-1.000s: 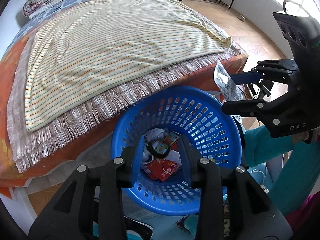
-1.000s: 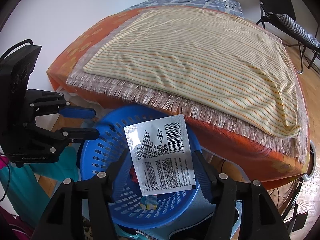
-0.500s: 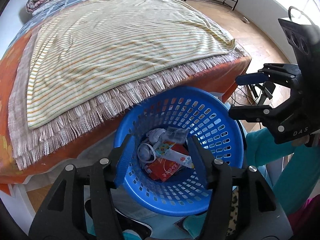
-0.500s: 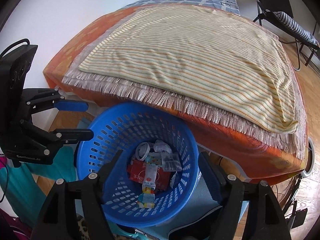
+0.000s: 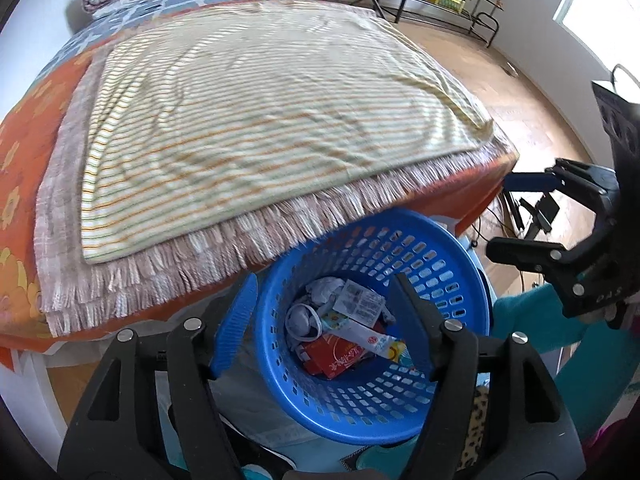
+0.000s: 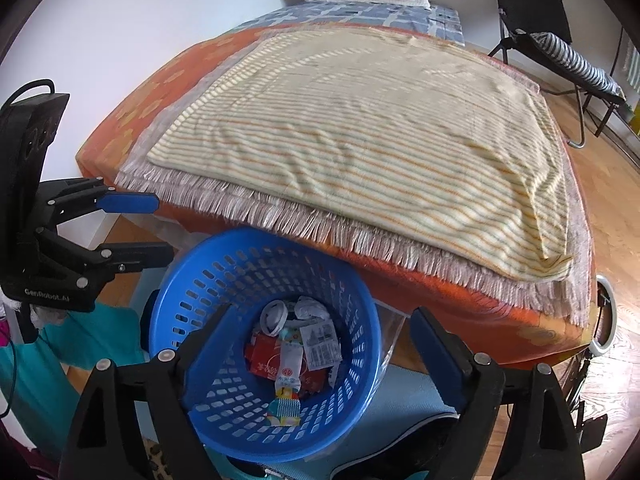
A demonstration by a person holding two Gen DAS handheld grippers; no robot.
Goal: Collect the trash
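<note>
A bed with a striped blanket (image 6: 360, 152) fills the upper frame. The blue basket (image 6: 224, 268) sits lower centre, trash (image 6: 296, 348) inside, directly below both grippers. Left gripper (image 5: 324, 320) and right gripper (image 6: 316, 344) jaws are opening, nothing between them; neither is nearer.

my right gripper (image 6: 316, 344) hangs over the blue basket (image 6: 192, 280), jaws opening, nothing between them. wrappers (image 6: 304, 352) lie in its bottom, beside the bed (image 6: 360, 128).
</note>
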